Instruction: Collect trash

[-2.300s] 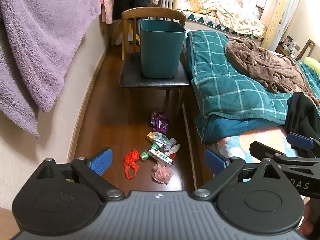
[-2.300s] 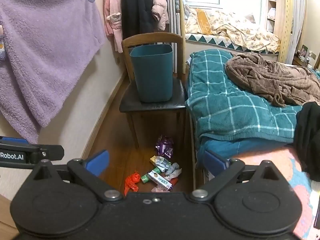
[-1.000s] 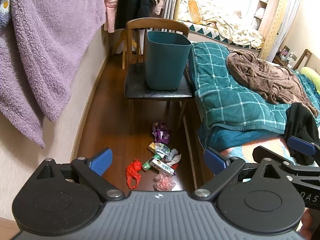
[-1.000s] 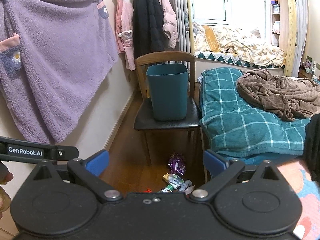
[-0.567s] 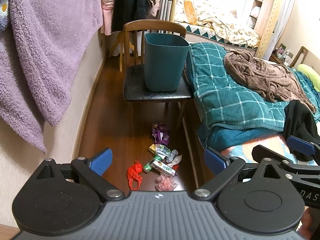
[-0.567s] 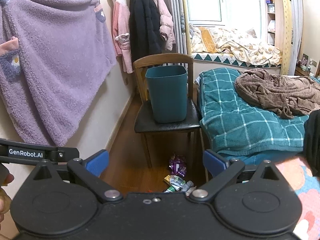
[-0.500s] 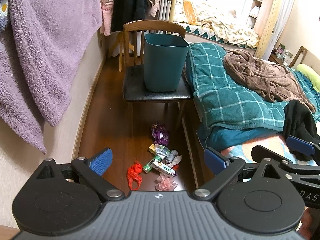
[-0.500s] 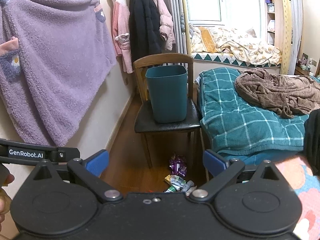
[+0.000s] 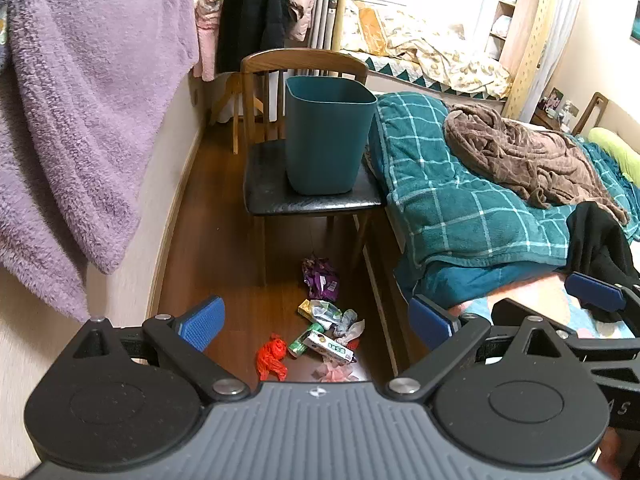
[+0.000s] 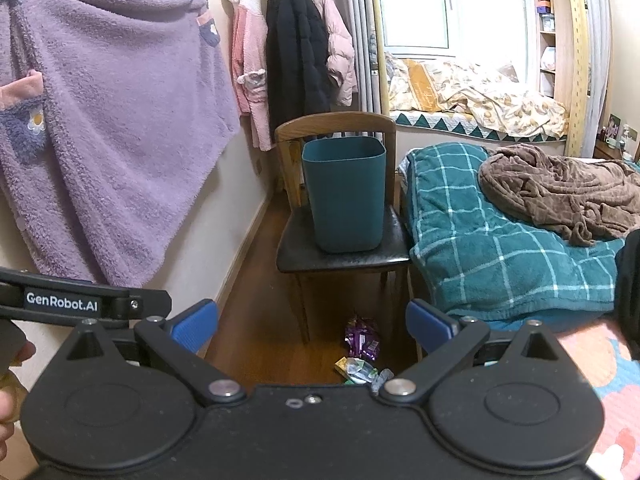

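Wooden floor (image 9: 224, 248), litter pile beside the bed (image 9: 460, 200).
Left gripper (image 9: 316, 322), right gripper (image 10: 312, 326) spread wide, empty; only left view shows the red bag (image 9: 271, 356).

We see a narrow bedroom with a dark wooden floor (image 9: 208, 216) and a cream wall (image 10: 208, 240) hung with a purple fleece robe (image 10: 120, 120) and coats (image 10: 296, 48). A wooden chair (image 9: 304, 196) stands beside a bed (image 9: 460, 208) under a teal checked blanket. Daylight comes through the window (image 10: 416, 4).

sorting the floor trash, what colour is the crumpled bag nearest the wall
Red, lying left of the other wrappers; it shows best in the left wrist view.
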A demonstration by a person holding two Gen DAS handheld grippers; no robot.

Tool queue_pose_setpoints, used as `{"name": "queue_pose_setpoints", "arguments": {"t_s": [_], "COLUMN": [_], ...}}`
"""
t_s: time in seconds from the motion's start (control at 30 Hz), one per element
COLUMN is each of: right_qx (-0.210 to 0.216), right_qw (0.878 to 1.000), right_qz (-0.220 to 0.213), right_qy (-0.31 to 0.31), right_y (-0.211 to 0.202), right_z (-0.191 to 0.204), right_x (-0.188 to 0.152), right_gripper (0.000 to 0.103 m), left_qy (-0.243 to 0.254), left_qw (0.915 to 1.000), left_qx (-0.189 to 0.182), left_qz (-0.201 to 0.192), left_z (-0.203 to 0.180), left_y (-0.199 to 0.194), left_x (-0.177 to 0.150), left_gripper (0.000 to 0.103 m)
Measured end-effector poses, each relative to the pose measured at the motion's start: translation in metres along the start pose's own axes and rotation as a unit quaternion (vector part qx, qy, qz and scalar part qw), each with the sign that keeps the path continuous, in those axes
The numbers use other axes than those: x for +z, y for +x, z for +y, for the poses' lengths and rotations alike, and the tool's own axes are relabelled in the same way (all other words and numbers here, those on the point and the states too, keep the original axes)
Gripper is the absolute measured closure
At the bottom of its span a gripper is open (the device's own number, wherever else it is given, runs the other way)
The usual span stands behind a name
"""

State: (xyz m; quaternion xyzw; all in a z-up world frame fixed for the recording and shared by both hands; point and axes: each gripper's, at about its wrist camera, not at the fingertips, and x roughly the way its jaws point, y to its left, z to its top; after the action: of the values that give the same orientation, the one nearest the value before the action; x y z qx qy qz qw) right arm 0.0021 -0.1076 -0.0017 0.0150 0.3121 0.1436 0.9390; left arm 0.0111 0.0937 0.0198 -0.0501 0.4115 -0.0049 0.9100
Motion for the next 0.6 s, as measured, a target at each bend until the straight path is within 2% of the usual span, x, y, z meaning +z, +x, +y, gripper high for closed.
{"name": "queue_pose_setpoints", "arguments": {"t_s": [0.23, 0.43, 0.6], "right_qx": [0.005, 0.033, 0.061], "right_qw": [1.000, 0.999, 0.997], "right_qz": [0.003, 0.011, 0.022], "right_qy": [0.000, -0.020, -0.034], "right_y": [0.026, 0.076, 0.125], "right_z": [-0.014, -0.039, -0.071], "right_x": [0.013, 0.034, 0.064], "right_gripper": [0.002, 0.002, 0.004], "left_qy": [-0.004, -0.018, -0.060], "left_qw": [0.9999, 0.9993, 0.9965], "left_qx": [0.005, 0.025, 0.042], "left_qz": [0.011, 0.020, 0.040], "left_z": [-0.006, -0.021, -0.029], "left_y": [0.034, 0.083, 0.131], "left_x": [0.021, 0.056, 0.089], "left_gripper": [0.004, 0.004, 0.004]}}
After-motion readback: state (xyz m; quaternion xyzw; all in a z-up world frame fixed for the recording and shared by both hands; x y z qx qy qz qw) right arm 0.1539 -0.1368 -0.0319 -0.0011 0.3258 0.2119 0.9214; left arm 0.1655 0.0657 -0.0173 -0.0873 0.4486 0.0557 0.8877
